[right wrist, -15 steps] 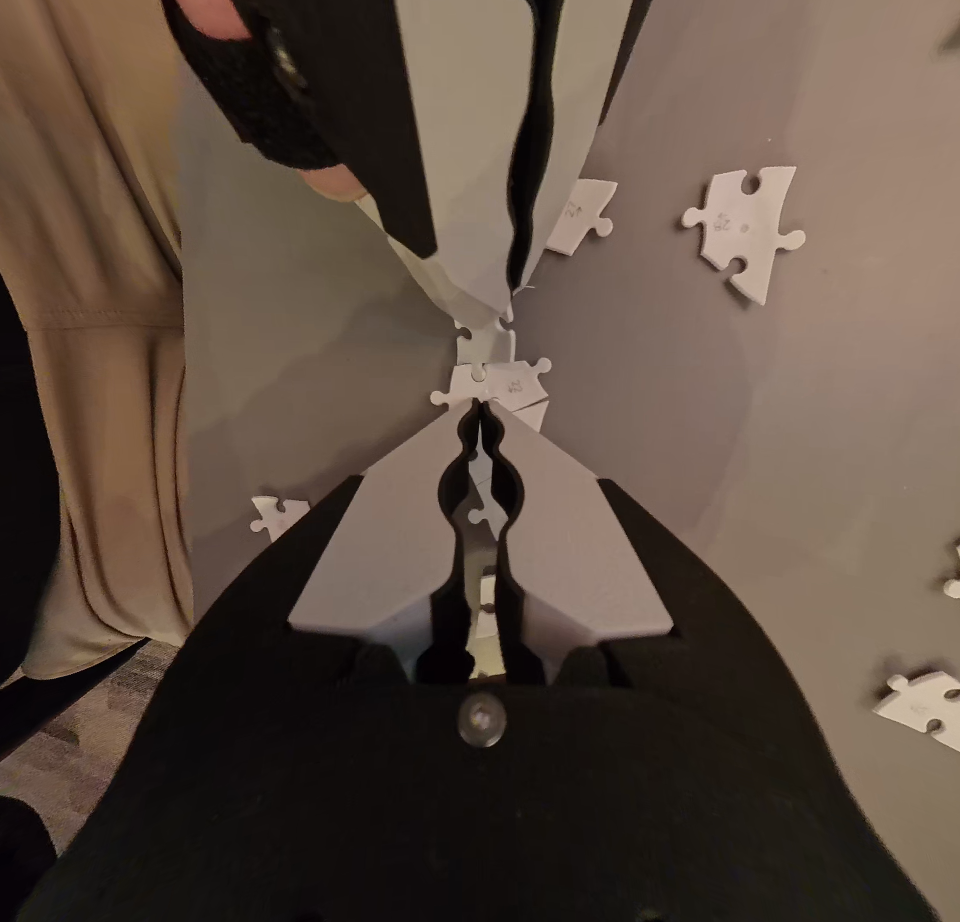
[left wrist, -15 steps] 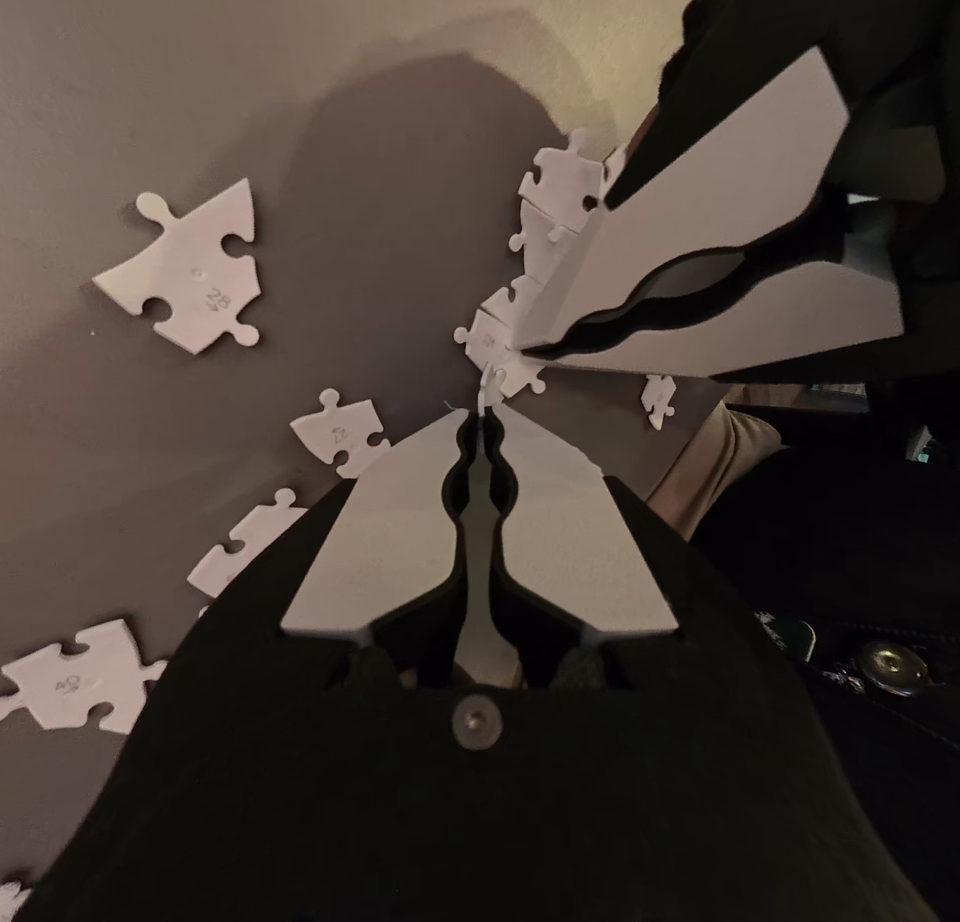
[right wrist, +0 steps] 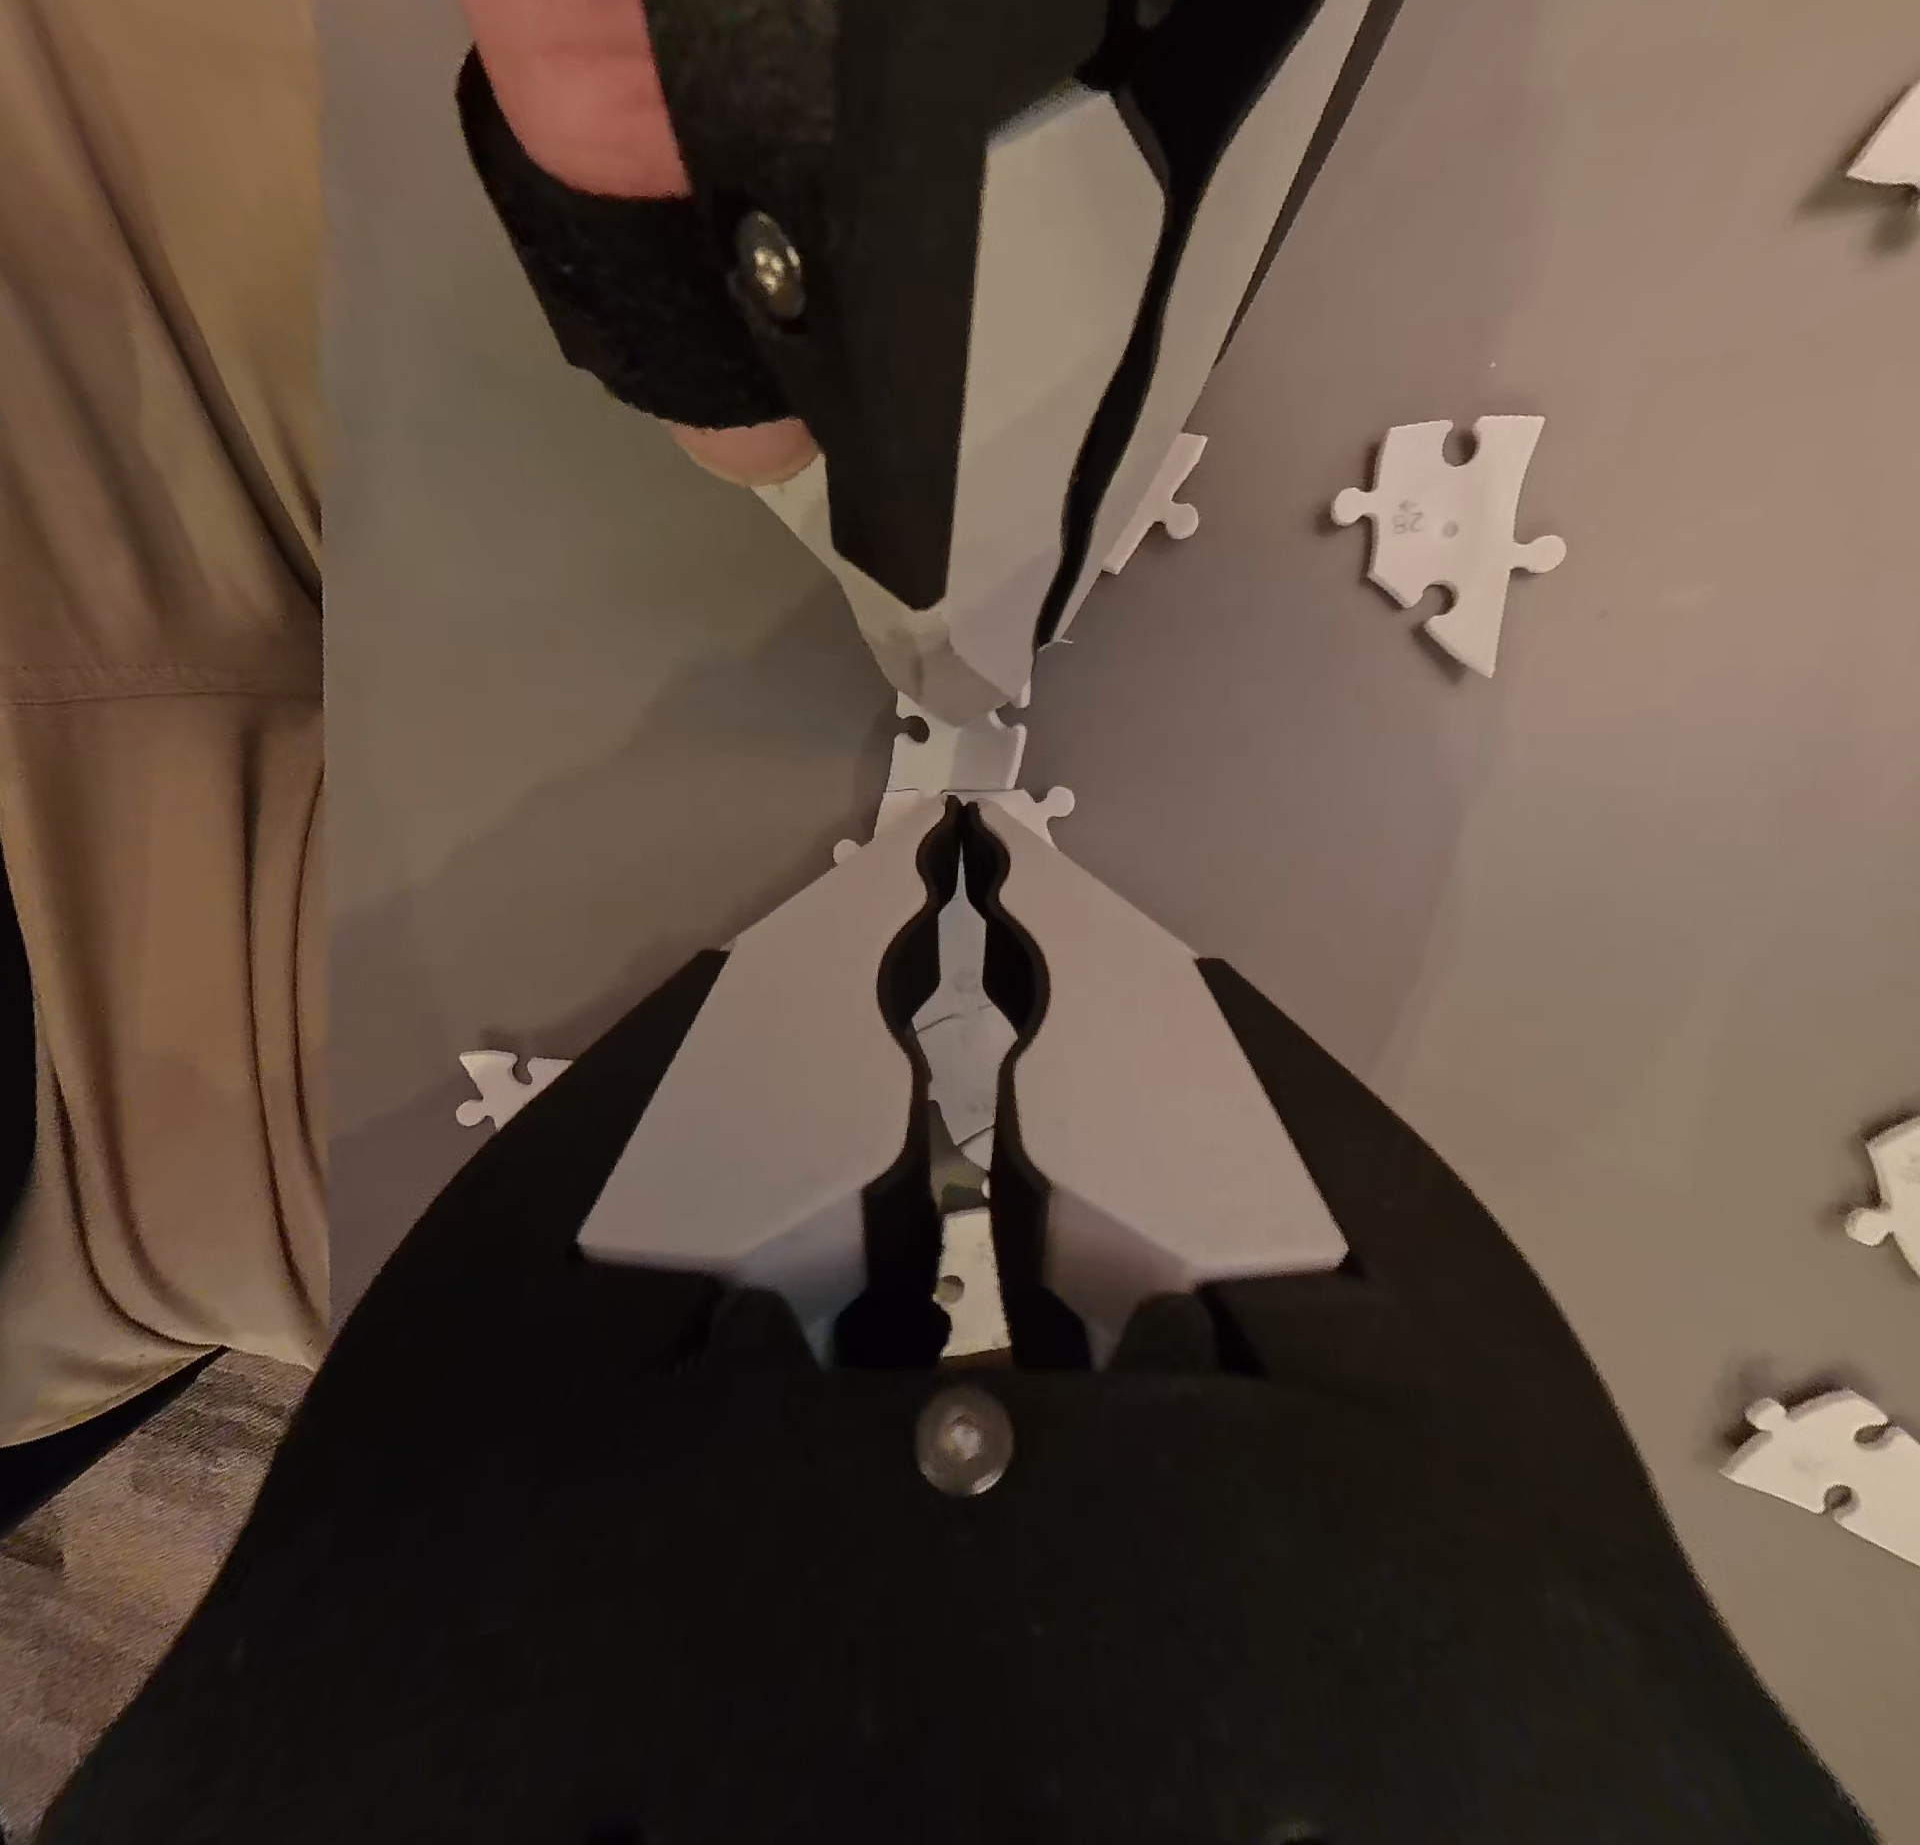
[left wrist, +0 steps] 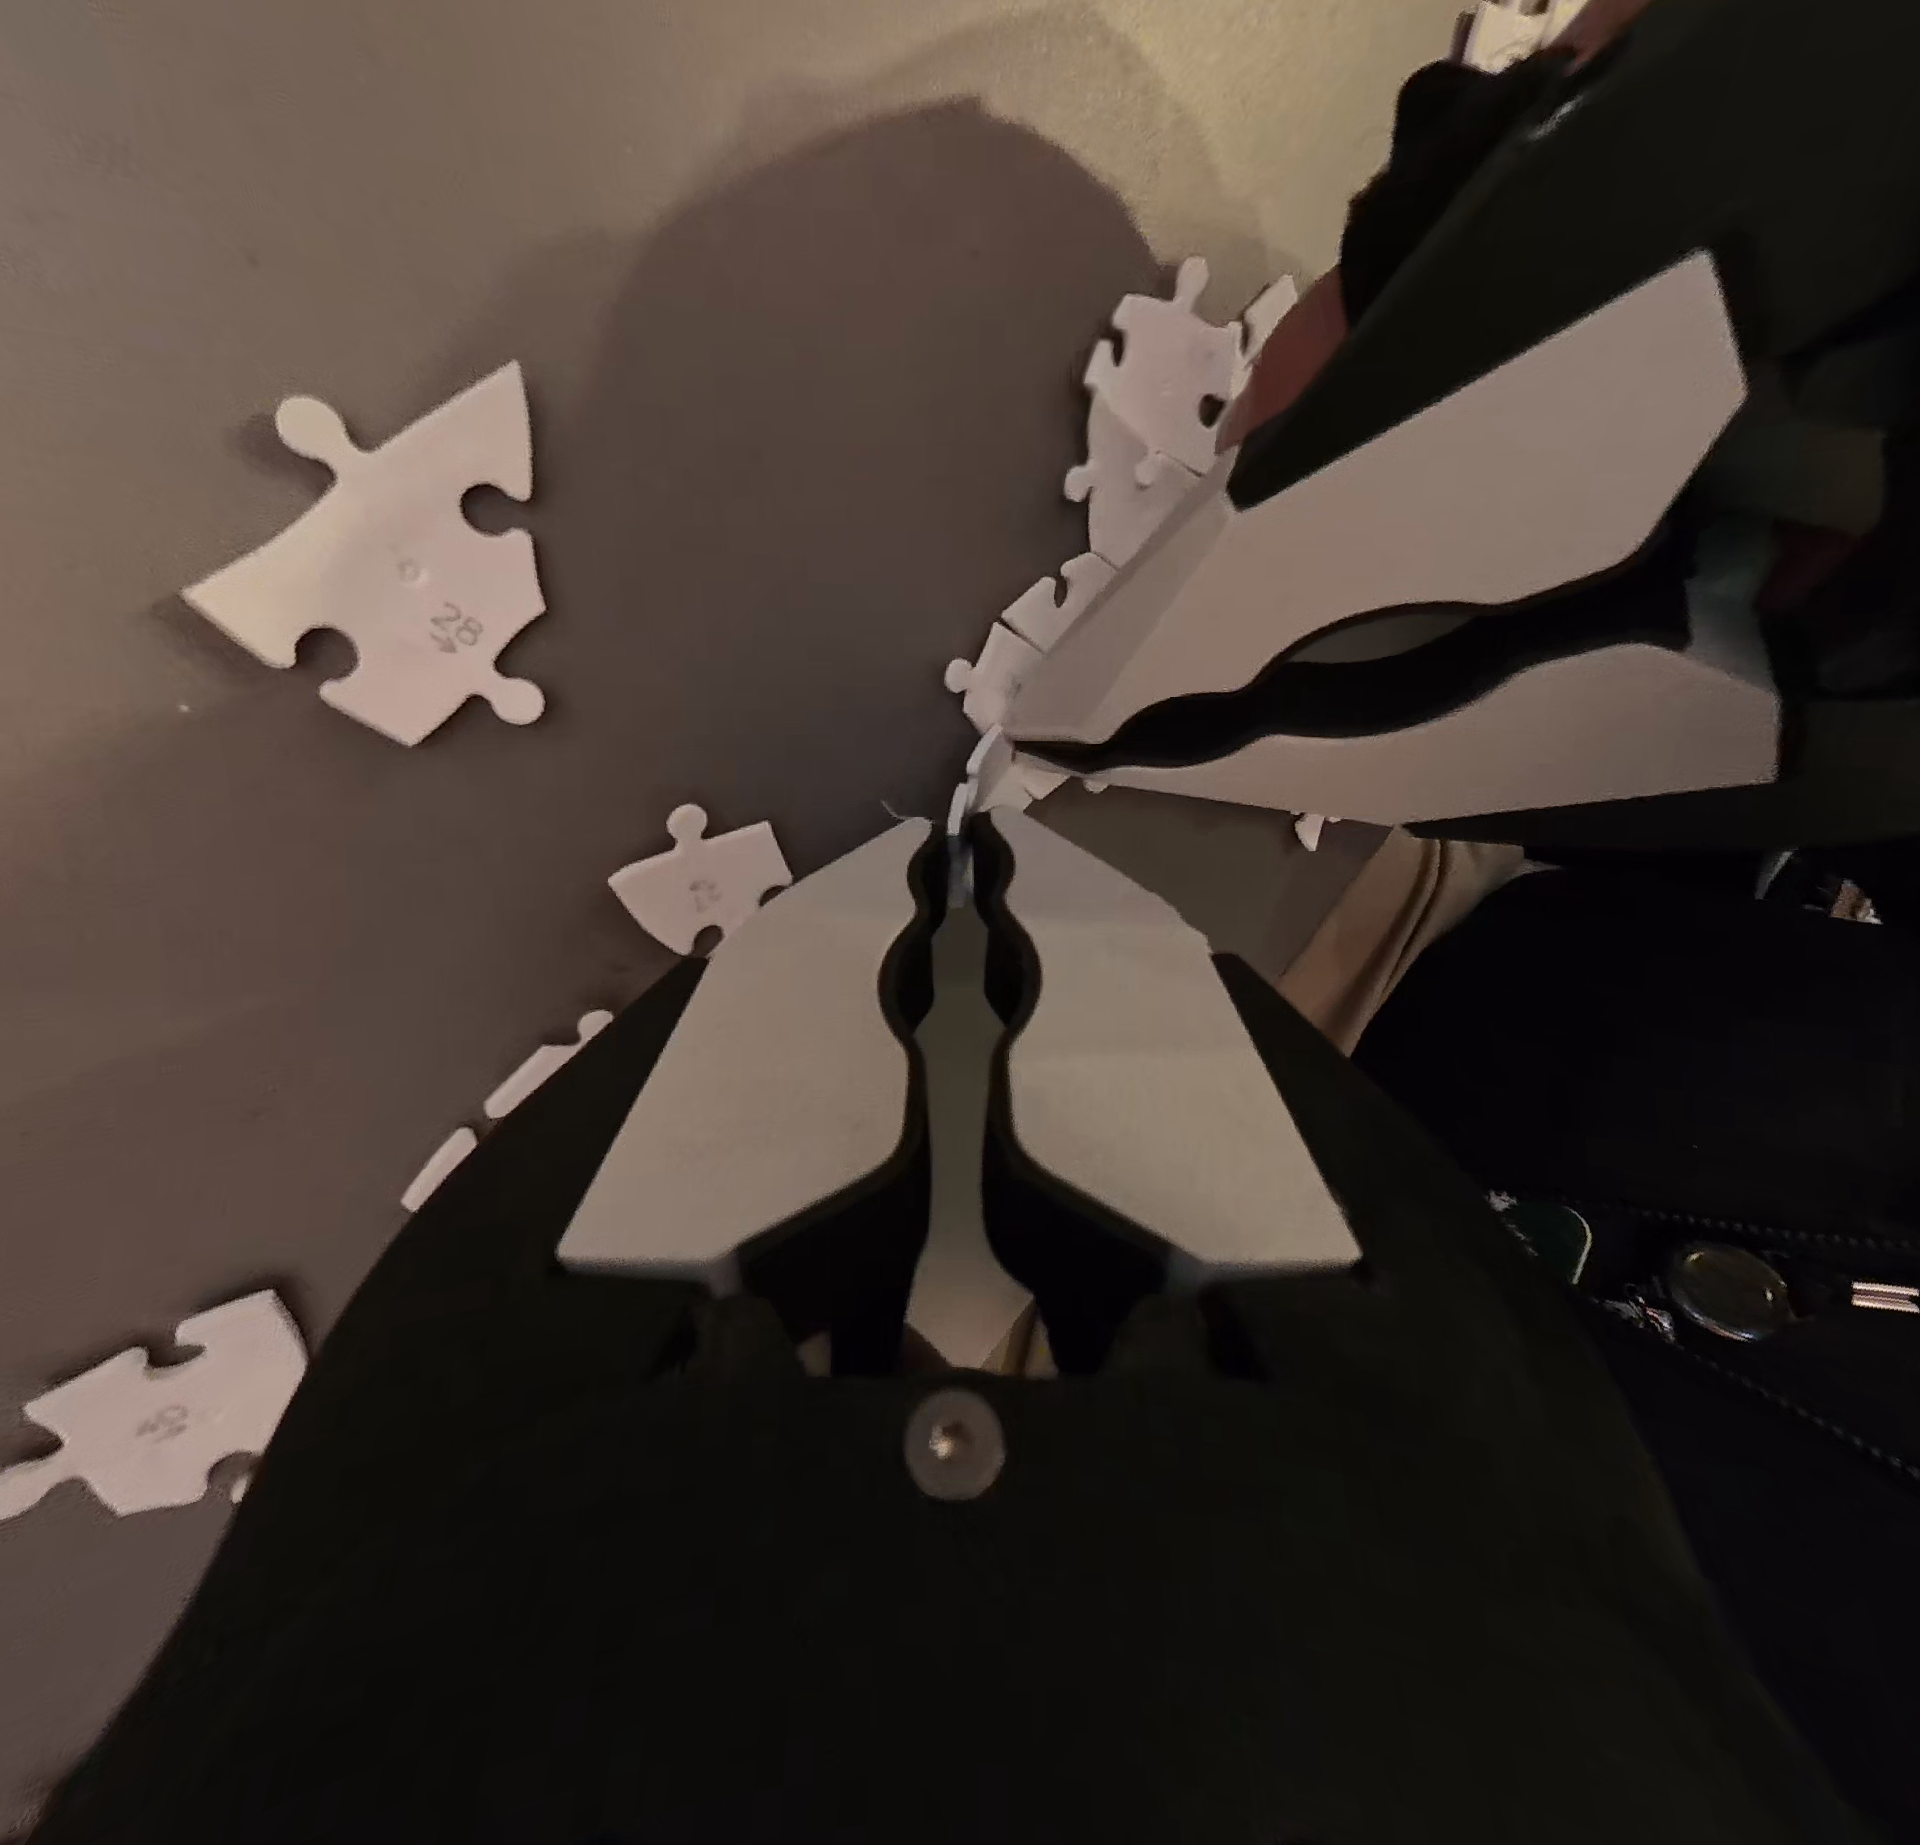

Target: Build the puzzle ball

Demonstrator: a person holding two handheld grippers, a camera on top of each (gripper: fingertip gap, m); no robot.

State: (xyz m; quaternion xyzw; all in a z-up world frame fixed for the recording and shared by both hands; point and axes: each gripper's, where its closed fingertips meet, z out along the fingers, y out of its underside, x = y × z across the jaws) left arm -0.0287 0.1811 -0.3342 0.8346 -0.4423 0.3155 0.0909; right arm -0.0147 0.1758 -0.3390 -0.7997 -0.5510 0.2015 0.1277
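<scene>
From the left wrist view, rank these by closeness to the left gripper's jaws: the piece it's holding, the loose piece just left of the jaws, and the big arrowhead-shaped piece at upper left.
1. Held piece: pinched edge-on at the tips of the left gripper.
2. Small loose piece: on the table just left of the jaws.
3. Arrowhead-shaped piece: farther out, upper left on the grey table.

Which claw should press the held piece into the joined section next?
Left, probably. The left claw grips a single piece edge-on at the joined section, which the right claw steadies above the table.
</scene>
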